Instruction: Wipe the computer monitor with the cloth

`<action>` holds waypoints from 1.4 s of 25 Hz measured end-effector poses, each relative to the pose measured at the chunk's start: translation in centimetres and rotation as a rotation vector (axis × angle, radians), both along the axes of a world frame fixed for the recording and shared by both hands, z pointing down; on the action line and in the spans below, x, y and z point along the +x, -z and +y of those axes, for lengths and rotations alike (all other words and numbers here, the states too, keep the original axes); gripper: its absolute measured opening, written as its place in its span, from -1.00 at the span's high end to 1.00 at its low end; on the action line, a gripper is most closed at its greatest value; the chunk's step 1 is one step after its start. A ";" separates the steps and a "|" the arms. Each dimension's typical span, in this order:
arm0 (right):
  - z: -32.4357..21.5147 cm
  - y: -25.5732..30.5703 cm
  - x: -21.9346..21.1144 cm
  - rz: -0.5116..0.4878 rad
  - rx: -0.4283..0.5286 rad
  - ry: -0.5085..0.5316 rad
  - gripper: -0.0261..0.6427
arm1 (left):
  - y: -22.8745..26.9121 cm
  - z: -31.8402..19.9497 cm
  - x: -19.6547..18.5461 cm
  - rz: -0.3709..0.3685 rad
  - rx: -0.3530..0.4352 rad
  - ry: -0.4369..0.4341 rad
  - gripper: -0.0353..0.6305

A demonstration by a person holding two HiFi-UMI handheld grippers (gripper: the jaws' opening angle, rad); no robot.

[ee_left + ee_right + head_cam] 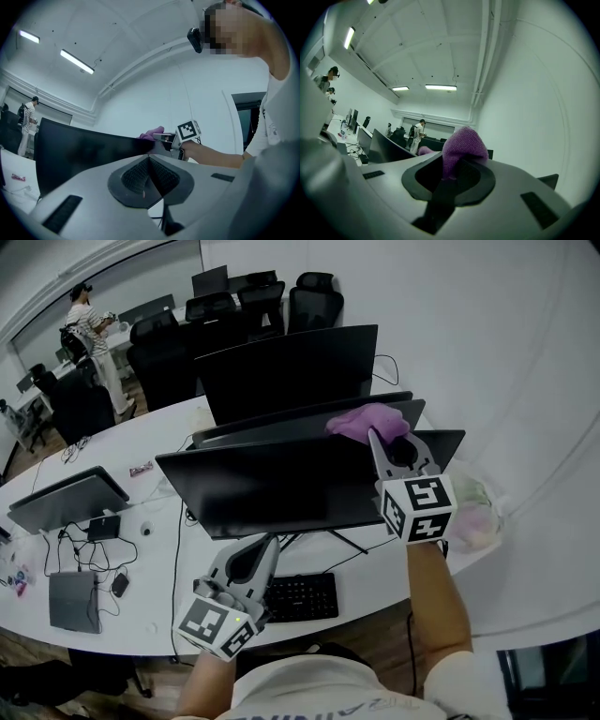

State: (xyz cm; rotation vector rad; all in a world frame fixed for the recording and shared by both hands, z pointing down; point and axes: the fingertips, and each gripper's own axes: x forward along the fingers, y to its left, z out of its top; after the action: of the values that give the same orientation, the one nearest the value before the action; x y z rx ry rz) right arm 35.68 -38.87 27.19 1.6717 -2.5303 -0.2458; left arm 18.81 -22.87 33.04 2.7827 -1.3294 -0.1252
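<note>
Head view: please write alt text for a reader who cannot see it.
The right gripper holds a purple cloth above the nearest dark monitor on a white desk; the left gripper hangs shut below the screen.

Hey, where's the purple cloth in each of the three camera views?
Head view: purple cloth right of centre, above the nearest monitor, in the right gripper.
Left gripper view: cloth at centre, a small tuft at the monitor's top edge.
Right gripper view: cloth at centre, pinched between the jaws.
Shared landmark: the right gripper holding it.
</note>
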 end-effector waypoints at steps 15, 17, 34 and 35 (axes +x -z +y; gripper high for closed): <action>-0.8 0.1 10.9 0.003 0.012 -0.166 0.73 | -0.8 -2.0 5.7 -0.005 -0.017 -0.110 0.88; -0.9 0.1 12.4 0.003 0.011 -0.187 0.73 | -0.8 -2.0 6.2 -0.006 -0.018 -0.119 0.88; -1.3 0.1 20.6 -0.037 0.019 -0.329 0.73 | -1.2 -1.8 7.8 -0.010 -0.032 -0.162 0.88; -1.4 0.1 21.1 -0.047 0.018 -0.336 0.73 | -1.3 -1.9 7.8 -0.006 -0.039 -0.163 0.88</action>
State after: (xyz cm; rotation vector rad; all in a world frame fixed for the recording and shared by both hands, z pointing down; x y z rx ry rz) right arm 56.77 -40.23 27.08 2.0930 -2.2310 -0.2027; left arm 26.62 -24.75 34.39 2.8454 -1.0879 -0.0819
